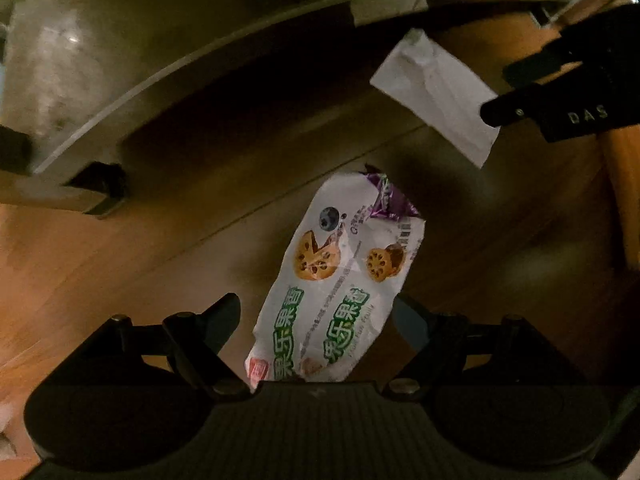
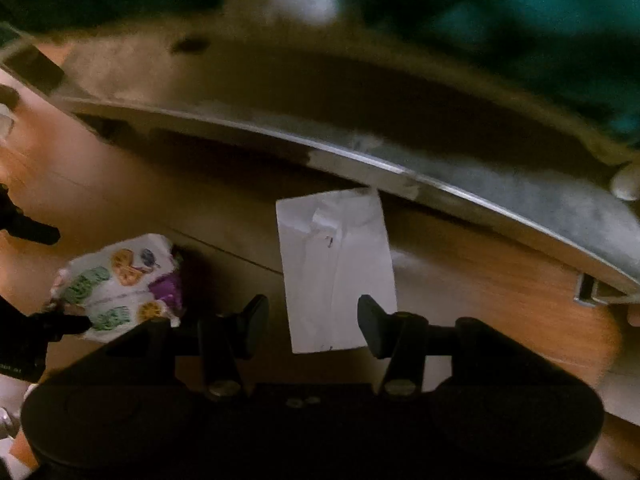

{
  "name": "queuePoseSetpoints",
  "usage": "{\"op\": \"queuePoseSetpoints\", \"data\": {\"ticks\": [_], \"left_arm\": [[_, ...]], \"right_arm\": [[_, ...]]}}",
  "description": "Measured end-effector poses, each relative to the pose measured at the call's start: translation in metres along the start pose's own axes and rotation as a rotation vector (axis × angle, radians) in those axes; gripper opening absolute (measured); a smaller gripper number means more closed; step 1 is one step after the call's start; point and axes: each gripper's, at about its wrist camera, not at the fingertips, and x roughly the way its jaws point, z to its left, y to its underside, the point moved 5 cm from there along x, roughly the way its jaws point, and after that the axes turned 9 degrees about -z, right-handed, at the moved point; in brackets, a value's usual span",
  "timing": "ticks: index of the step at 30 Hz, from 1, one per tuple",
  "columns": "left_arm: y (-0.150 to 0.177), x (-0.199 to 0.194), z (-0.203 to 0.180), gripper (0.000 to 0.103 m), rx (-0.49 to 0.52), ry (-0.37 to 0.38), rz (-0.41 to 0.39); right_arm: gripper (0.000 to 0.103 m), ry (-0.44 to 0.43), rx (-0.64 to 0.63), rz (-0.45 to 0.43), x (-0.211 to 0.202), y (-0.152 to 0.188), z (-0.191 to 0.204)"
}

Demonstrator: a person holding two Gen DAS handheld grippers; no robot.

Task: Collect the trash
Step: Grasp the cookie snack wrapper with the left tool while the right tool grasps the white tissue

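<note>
Left hand-held gripper (image 1: pixel 316 320) pointing down over wooden floor (image 1: pixel 120 248), jaws spread wide, straddling the lower part of a crumpled snack wrapper (image 1: pixel 340 272) lying flat; pads not pressing on it, contact not discernible. Right hand-held gripper (image 2: pixel 313 322) likewise released, jaws parted around the near end of a white paper slip (image 2: pixel 336 268) lying on the floor, nothing being grasped. Wrapper and slip lying near each other, just beside a curved metal furniture base (image 2: pixel 400 168).
</note>
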Motion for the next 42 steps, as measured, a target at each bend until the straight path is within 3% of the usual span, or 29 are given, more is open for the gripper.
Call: {"op": "queuePoseSetpoints", "data": {"ticks": [12,14,19,22,25,27,36,42], "left_arm": [[0.002,0.048,-0.022,0.081,0.127,0.031,0.029],[0.003,0.052,-0.024,0.070,0.142,0.033,0.034],[0.004,0.053,-0.030,0.062,0.157,0.007,0.020],[0.005,0.049,-0.035,0.037,0.142,-0.015,0.008],[0.004,0.047,-0.036,0.021,0.100,-0.013,0.004],[0.003,0.046,-0.035,0.015,0.069,-0.010,0.000],[0.000,0.025,-0.037,0.006,-0.020,0.032,-0.013],[-0.005,-0.016,-0.040,0.005,0.014,0.040,-0.050]], "right_arm": [[0.049,0.054,-0.052,0.004,0.051,0.007,0.001],[0.050,0.061,-0.061,0.004,0.055,0.009,0.001],[0.050,0.075,-0.096,-0.018,0.056,0.010,0.005],[0.047,0.083,-0.088,-0.009,0.057,0.012,0.006],[0.037,0.091,-0.065,0.002,0.057,0.012,0.007],[0.004,0.093,-0.067,-0.002,0.055,0.011,0.007],[0.002,0.067,-0.032,0.026,0.035,0.019,0.010],[0.002,0.045,-0.007,0.001,-0.012,0.025,0.020]]}}
